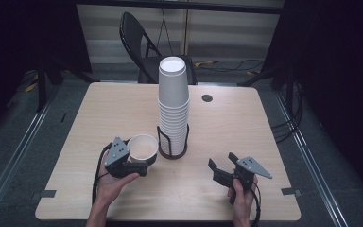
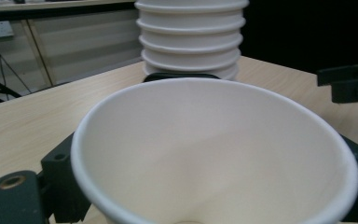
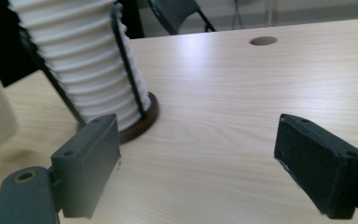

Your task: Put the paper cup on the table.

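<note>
A tall stack of white paper cups [image 1: 173, 104] stands in a black wire holder [image 1: 172, 150] at the middle of the wooden table [image 1: 246, 123]. My left gripper [image 1: 144, 164] is just left of the holder, shut on a single white paper cup [image 1: 142, 147] with its mouth facing up. In the left gripper view this cup [image 2: 214, 154] sits between the black fingers [image 2: 58, 186], with the stack [image 2: 191, 42] right behind it. My right gripper [image 1: 221, 161] is right of the holder near the front edge, open and empty. Its view [image 3: 198, 158] shows bare table between the jaws and the stack [image 3: 79, 65] at upper left.
A black folding chair [image 1: 137, 42] stands behind the far edge of the table. A small round hole [image 1: 207, 98] is in the tabletop right of the stack. Cables [image 1: 288, 123] lie on the floor to the right.
</note>
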The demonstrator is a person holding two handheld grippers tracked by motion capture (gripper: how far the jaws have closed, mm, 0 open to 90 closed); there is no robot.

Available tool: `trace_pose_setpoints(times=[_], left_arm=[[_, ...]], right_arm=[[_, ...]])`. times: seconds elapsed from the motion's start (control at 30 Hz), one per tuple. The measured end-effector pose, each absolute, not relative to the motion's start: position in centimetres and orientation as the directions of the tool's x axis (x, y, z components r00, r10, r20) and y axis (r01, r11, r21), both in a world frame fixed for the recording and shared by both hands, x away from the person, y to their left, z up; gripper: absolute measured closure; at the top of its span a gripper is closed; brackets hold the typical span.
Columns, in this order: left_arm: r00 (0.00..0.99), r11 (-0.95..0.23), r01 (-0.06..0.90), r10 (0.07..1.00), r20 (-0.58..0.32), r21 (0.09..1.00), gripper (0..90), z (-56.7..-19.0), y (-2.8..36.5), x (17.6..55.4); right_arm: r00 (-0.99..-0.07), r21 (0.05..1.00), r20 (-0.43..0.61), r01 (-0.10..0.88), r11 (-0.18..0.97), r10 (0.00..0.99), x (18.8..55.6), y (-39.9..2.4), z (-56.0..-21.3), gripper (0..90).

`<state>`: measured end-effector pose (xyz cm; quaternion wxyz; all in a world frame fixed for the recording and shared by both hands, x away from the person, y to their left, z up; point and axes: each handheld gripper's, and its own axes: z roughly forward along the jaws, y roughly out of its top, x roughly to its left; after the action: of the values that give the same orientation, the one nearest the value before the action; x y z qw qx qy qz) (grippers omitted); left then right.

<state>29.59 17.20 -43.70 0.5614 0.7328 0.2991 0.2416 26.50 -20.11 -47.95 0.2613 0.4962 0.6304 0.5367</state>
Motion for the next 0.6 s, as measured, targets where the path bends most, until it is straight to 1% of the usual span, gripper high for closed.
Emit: trace_pose_setpoints(times=[0.13,0.23,0.27,0.33,0.5,0.53,0.6], left_arm=[[0.683,-0.153,0.186,0.730,-0.016,0.971,10.4,-43.6,18.1,30.3],[0.663,-0.139,0.195,0.749,-0.026,0.971,10.4,-43.7,18.6,30.9],[0.659,-0.127,0.207,0.751,-0.043,0.970,10.4,-43.7,18.8,31.0],[0.645,-0.132,0.210,0.763,-0.036,0.969,10.3,-43.5,19.0,31.4],[0.622,-0.147,0.210,0.783,-0.016,0.967,10.3,-42.6,19.3,31.7],[0.611,-0.152,0.201,0.792,-0.003,0.968,10.3,-42.3,19.5,31.9],[0.608,-0.146,0.202,0.794,-0.007,0.968,10.3,-42.1,19.6,32.0]], right_arm=[[-0.315,0.941,0.158,0.334,-0.047,0.936,26.4,-20.2,-48.7,13.5],[-0.317,0.942,0.141,0.333,-0.029,0.938,26.2,-19.9,-49.3,13.5],[-0.321,0.945,0.135,0.326,-0.025,0.937,26.2,-19.9,-49.4,13.5],[-0.321,0.952,0.124,0.306,-0.021,0.939,26.1,-19.8,-49.4,13.5],[-0.317,0.956,0.113,0.293,-0.016,0.941,25.9,-19.8,-49.5,13.4],[-0.328,0.957,0.105,0.290,-0.006,0.939,25.7,-19.7,-49.4,13.4],[-0.325,0.959,0.079,0.283,0.017,0.942,25.5,-19.4,-49.4,13.4]])
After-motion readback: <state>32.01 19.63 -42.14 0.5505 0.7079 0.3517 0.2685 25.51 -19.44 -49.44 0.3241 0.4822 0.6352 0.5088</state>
